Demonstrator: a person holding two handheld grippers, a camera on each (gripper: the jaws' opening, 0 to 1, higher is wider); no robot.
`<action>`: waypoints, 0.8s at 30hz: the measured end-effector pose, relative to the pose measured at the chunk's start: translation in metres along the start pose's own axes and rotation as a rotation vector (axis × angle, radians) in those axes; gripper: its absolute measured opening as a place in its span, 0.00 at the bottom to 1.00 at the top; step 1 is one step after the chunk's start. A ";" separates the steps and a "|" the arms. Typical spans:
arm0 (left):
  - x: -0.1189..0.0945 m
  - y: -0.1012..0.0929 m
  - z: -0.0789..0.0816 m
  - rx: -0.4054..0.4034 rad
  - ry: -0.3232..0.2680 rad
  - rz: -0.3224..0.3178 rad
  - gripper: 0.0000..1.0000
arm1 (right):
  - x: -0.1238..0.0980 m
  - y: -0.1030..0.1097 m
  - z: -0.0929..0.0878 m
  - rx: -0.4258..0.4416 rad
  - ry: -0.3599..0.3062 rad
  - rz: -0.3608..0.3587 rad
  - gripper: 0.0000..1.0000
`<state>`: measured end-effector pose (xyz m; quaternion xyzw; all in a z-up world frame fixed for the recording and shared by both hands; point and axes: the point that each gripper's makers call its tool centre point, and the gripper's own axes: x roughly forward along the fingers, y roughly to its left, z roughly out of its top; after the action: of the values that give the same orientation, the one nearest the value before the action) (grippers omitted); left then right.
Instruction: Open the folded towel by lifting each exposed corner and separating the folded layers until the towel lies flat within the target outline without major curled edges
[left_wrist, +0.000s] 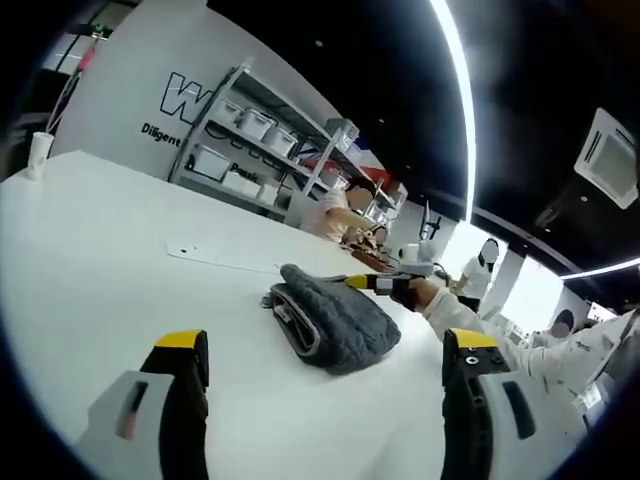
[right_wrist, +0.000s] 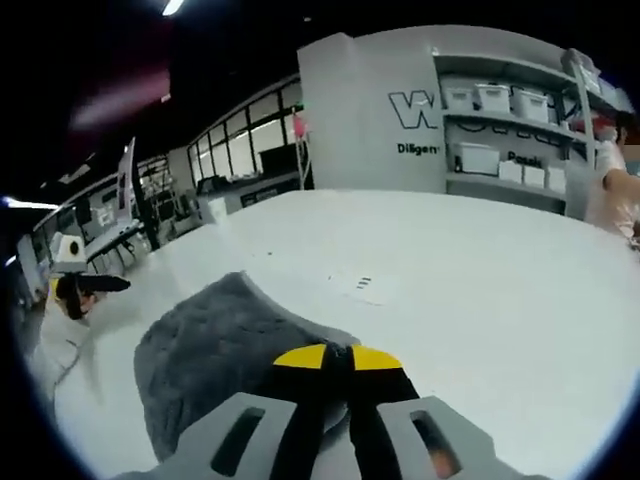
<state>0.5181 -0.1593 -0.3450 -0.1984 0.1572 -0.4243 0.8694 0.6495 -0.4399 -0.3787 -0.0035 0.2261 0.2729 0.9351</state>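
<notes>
Right gripper (right_wrist: 336, 352), jaws pinched together at the folded towel's (left_wrist: 335, 315) edge; left gripper (left_wrist: 325, 355) hangs open, well short.

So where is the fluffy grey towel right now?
The folded grey fluffy towel lies on the white table, mid-picture in the left gripper view, ahead of the open left gripper. The right gripper is shut at its edge.

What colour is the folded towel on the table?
Dark grey, plush folded towel; clearest in the left gripper view.

wall lettering (right_wrist: 418, 108) cut off by shelving (right_wrist: 520, 130)
</notes>
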 end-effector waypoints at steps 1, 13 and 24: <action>0.000 0.000 0.000 -0.001 0.000 0.001 0.96 | -0.002 0.001 0.002 -0.009 -0.004 -0.001 0.00; -0.001 0.001 -0.001 0.004 0.006 0.007 0.96 | -0.027 0.021 0.029 -0.154 -0.063 0.000 0.00; -0.003 -0.001 -0.003 0.011 0.008 0.005 0.96 | -0.067 0.058 0.053 -0.336 -0.119 0.000 0.00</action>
<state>0.5139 -0.1582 -0.3470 -0.1913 0.1589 -0.4240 0.8708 0.5919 -0.4172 -0.2955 -0.1437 0.1218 0.3065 0.9330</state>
